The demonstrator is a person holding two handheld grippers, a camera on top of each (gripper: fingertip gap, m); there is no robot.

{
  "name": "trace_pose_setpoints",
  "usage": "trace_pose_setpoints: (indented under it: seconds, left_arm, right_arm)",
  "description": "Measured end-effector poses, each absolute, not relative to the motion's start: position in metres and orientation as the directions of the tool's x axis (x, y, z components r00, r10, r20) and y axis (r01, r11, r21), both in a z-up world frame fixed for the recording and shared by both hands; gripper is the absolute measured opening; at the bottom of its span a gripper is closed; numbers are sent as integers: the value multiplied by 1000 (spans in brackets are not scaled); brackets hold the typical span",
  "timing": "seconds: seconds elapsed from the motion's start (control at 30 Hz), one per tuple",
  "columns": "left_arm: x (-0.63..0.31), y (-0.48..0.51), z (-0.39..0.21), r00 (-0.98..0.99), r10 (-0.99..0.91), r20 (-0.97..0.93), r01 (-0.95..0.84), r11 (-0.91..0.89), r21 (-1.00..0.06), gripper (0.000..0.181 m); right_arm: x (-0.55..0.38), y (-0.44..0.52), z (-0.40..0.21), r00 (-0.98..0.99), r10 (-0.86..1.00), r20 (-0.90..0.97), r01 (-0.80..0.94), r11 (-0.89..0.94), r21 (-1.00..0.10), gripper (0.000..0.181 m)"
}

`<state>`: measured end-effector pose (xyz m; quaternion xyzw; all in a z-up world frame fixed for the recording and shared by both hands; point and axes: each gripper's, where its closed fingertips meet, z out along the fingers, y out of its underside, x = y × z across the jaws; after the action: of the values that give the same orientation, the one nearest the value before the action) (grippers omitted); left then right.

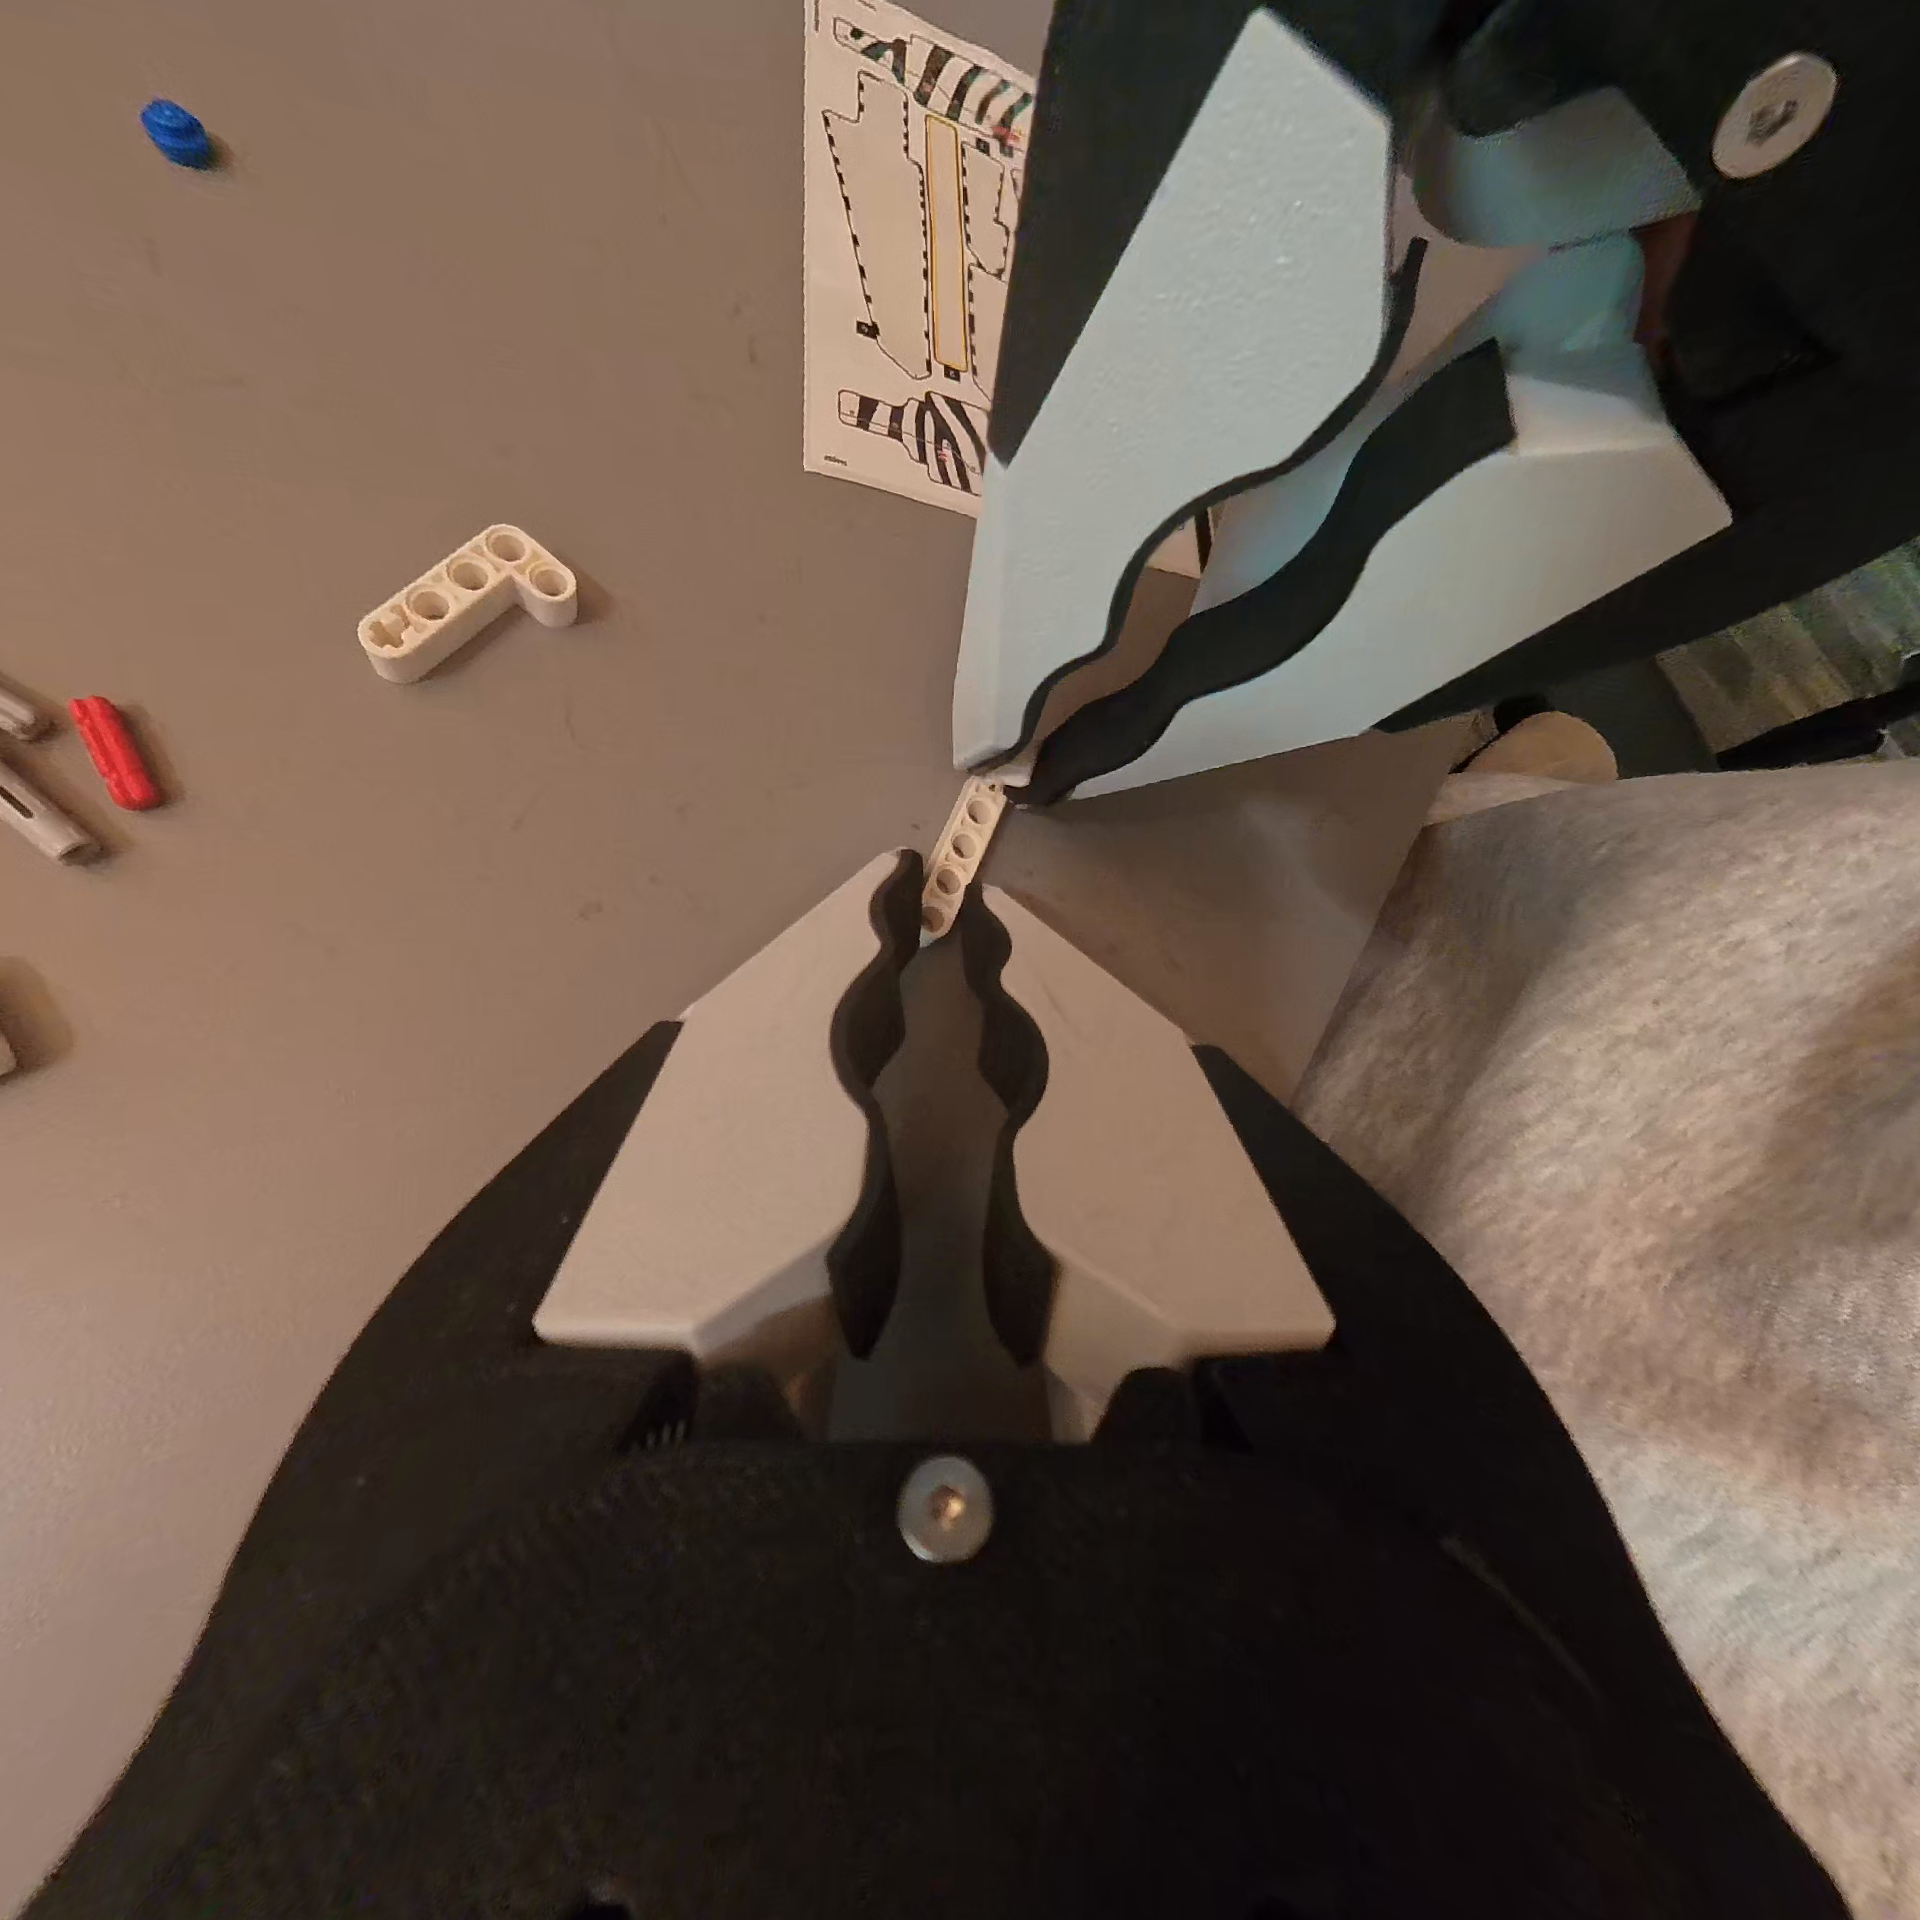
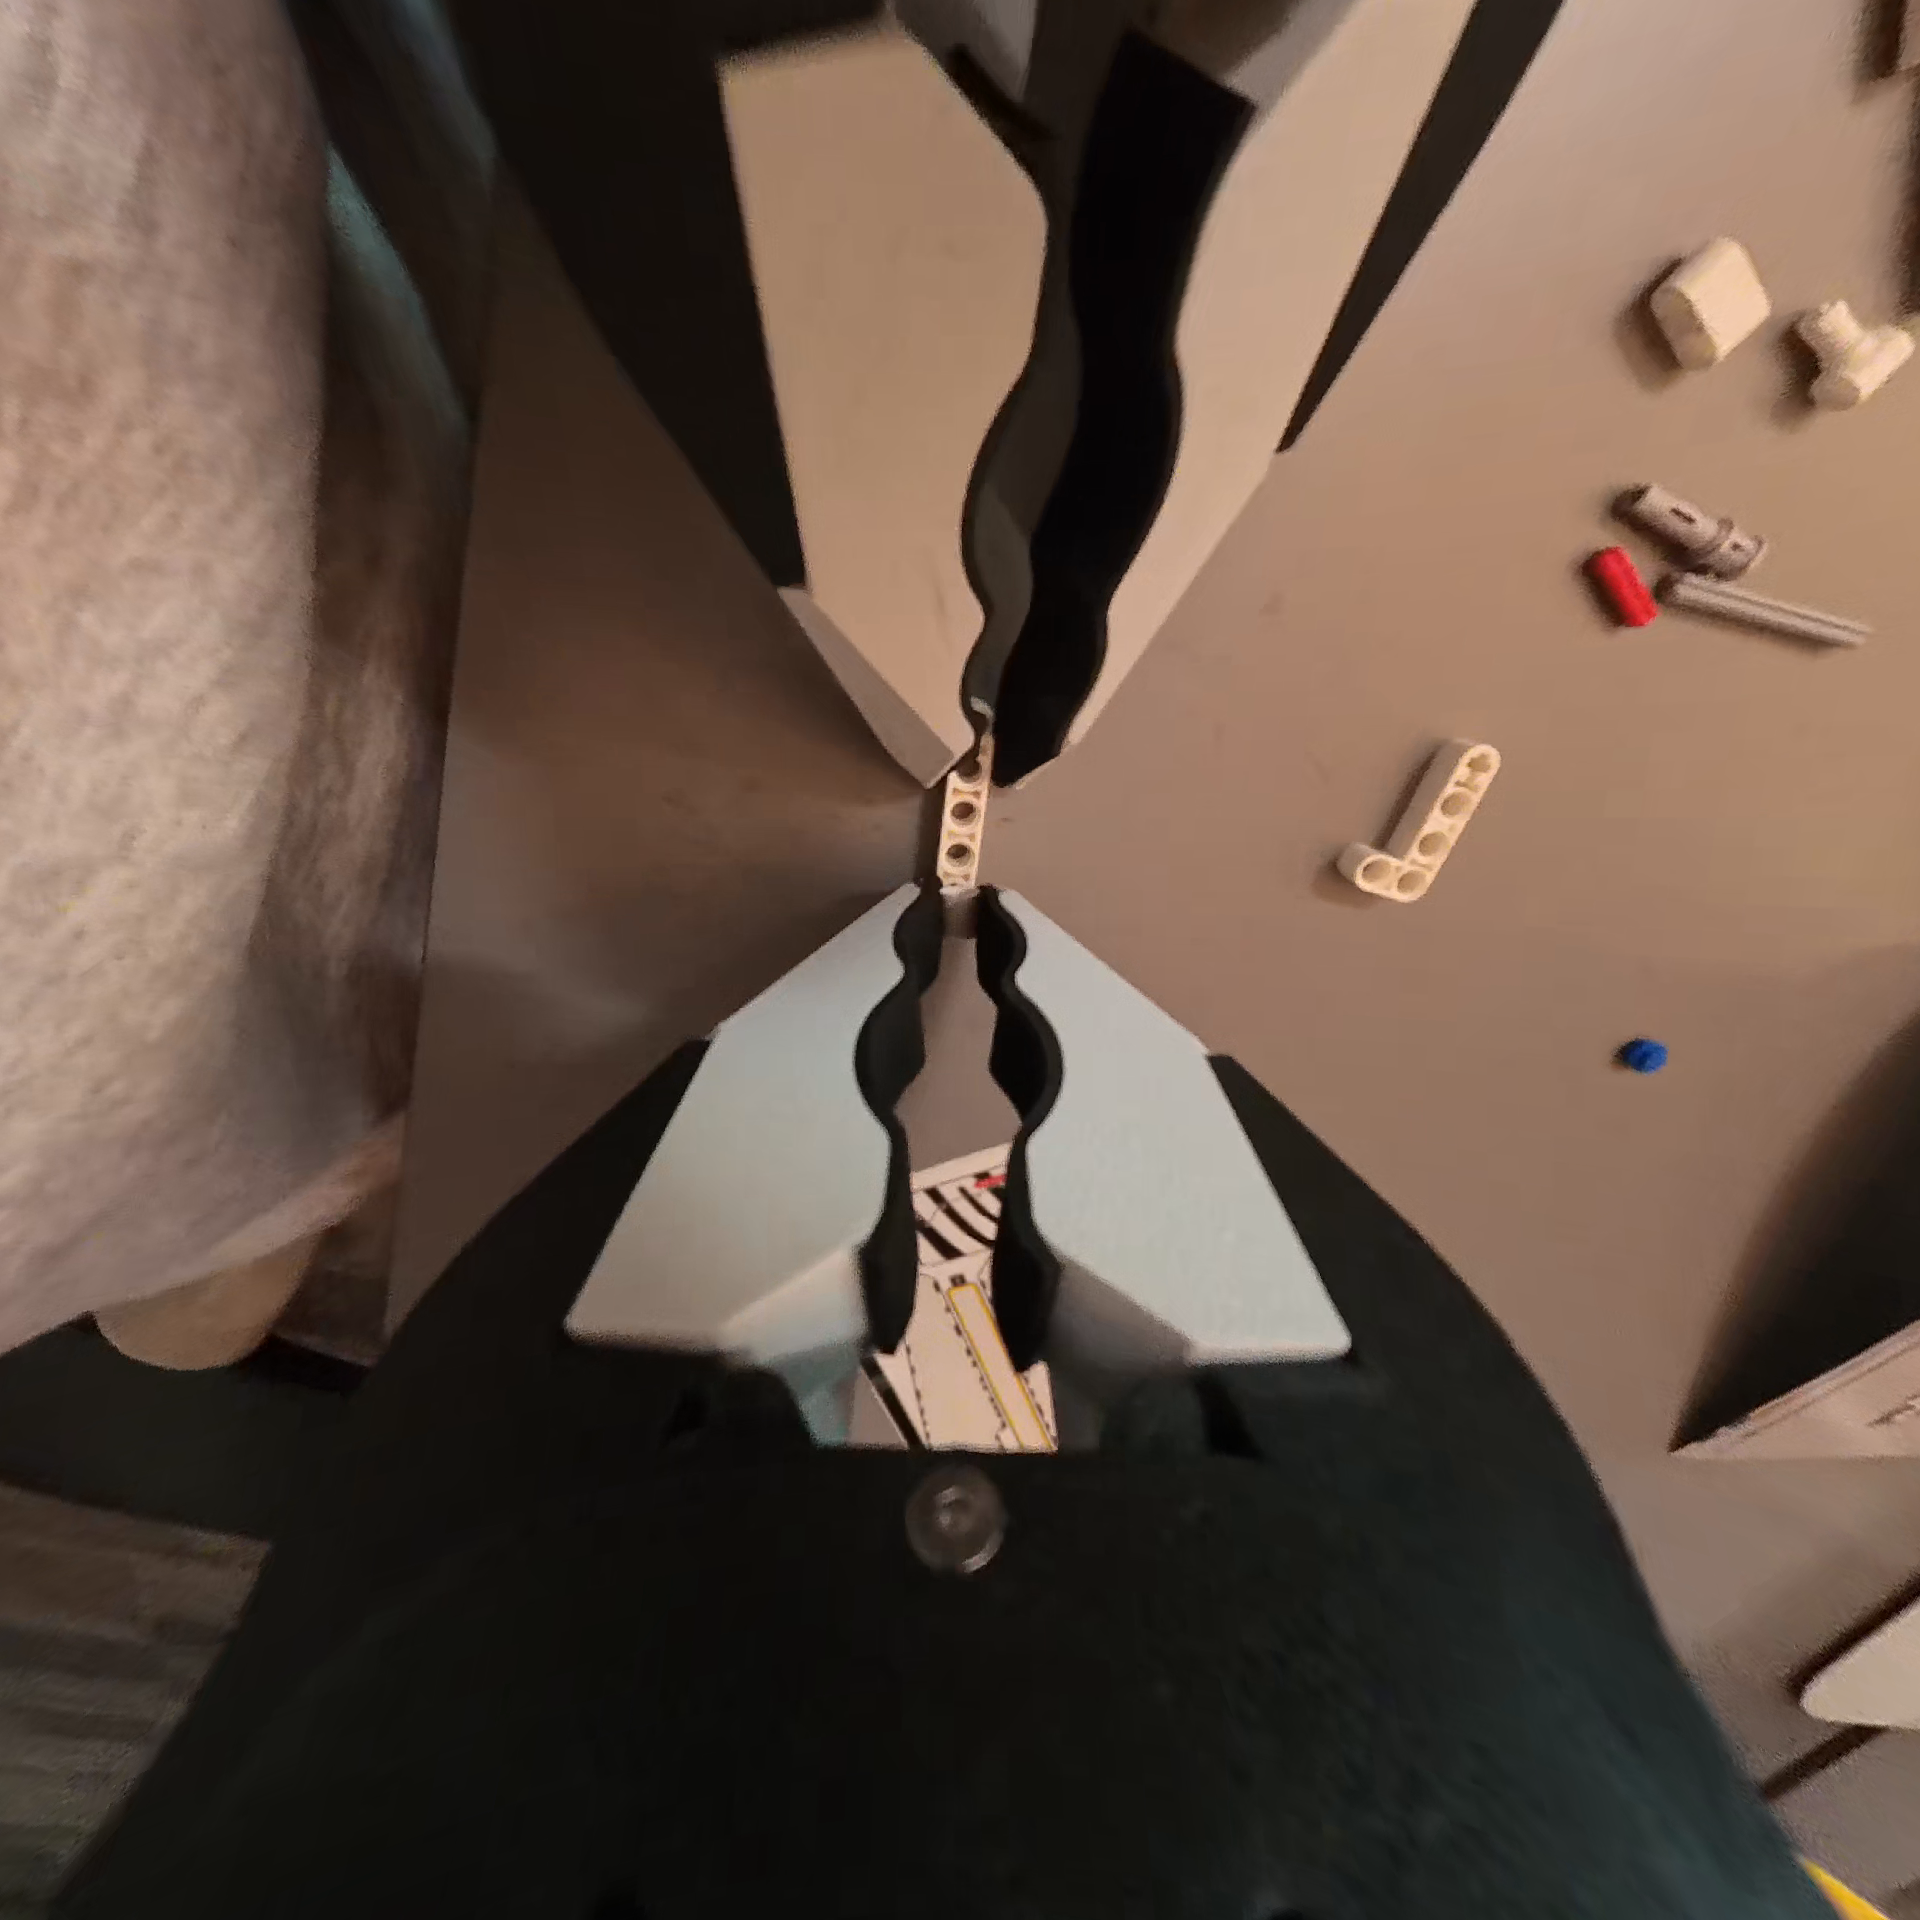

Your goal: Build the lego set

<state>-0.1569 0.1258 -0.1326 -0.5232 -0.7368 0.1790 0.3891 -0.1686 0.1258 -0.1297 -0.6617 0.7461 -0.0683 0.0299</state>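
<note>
A short white beam with holes (image 1: 961, 857) is held in the air between both grippers, above the grey table (image 1: 416, 1039). My left gripper (image 1: 940, 888) is shut on its near end. My right gripper (image 1: 1013, 784) comes in from the upper right and is shut on the far end. In the right wrist view the beam (image 2: 961, 826) runs straight up from my right gripper (image 2: 961, 906) to my left gripper (image 2: 982, 758). Only the middle holes of the beam show.
On the table lie a white L-shaped beam (image 1: 468, 603) (image 2: 1423, 826), a red pin (image 1: 114, 753) (image 2: 1621, 587), a blue piece (image 1: 177, 130) (image 2: 1642, 1055), grey axles (image 2: 1756, 613), small white parts (image 2: 1709, 301) and a printed sheet (image 1: 904, 260). A person's grey clothing (image 1: 1610, 1247) lies along the table edge. The tips of both grippers are at nearly the same place.
</note>
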Motion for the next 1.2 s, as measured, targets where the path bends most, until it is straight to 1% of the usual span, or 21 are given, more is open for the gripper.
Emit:
trace_pose_setpoints:
  seconds: [0.1, 0.27, 0.33, 0.43, 0.5, 0.53, 0.57, 0.67, 0.73, 0.87, 0.97, 1.07, 1.13, 1.2]
  left_arm:
    - [-157, 126, -133, -150, 910, 387, 631, 389, -670, 8]
    - [-157, 126, -132, -153, 910, 385, 630, 390, -672, 8]
    - [-157, 126, -132, -153, 910, 385, 630, 390, -671, 8]
    - [-157, 126, -132, -153, 910, 385, 630, 390, -672, 8]
    - [-157, 125, -132, -155, 912, 380, 629, 388, -674, 7]
    - [-157, 125, -132, -156, 911, 381, 629, 389, -673, 8]
    - [-157, 125, -132, -155, 910, 385, 628, 392, -672, 8]
    - [-158, 125, -132, -153, 904, 400, 625, 402, -669, 7]
    - [-158, 125, -131, -151, 902, 404, 624, 404, -669, 7]
    - [-158, 125, -131, -149, 902, 406, 623, 405, -669, 7]
    - [-158, 126, -131, -144, 901, 409, 622, 404, -671, 7]
    - [-158, 126, -131, -143, 903, 406, 622, 401, -672, 7]
    - [-158, 126, -131, -143, 904, 402, 623, 398, -674, 7]
    - [-158, 127, -130, -141, 903, 406, 622, 400, -673, 7]
  right_arm:
    - [-169, 126, -130, -179, -983, 48, -974, 170, -148, 6]
    - [-169, 125, -130, -442, -897, 27, -882, 429, -194, 6]
    - [-169, 125, -130, -486, -873, 29, -858, 471, -206, 6]
    - [-167, 126, -131, -476, -878, 48, -860, 453, -237, 8]
    - [-167, 128, -134, -492, -870, 27, -847, 472, -243, 15]
    - [-166, 128, -134, -488, -872, 22, -846, 467, -259, 25]
    - [-167, 126, -134, -489, -872, 29, -845, 465, -263, 26]
    - [-167, 122, -131, -473, -879, 64, -852, 438, -287, 17]
    - [-170, 121, -128, -458, -885, 87, -863, 419, -282, 19]
    - [-168, 120, -120, -443, -890, 110, -866, 393, -309, 23]
    - [-166, 123, -120, -433, -894, 119, -866, 376, -329, 23]
    - [-168, 128, -128, -434, -892, 127, -869, 377, -320, 23]
    - [-169, 129, -132, -447, -885, 132, -861, 386, -331, 22]
    - [-171, 128, -133, -479, -867, 139, -840, 406, -360, 15]
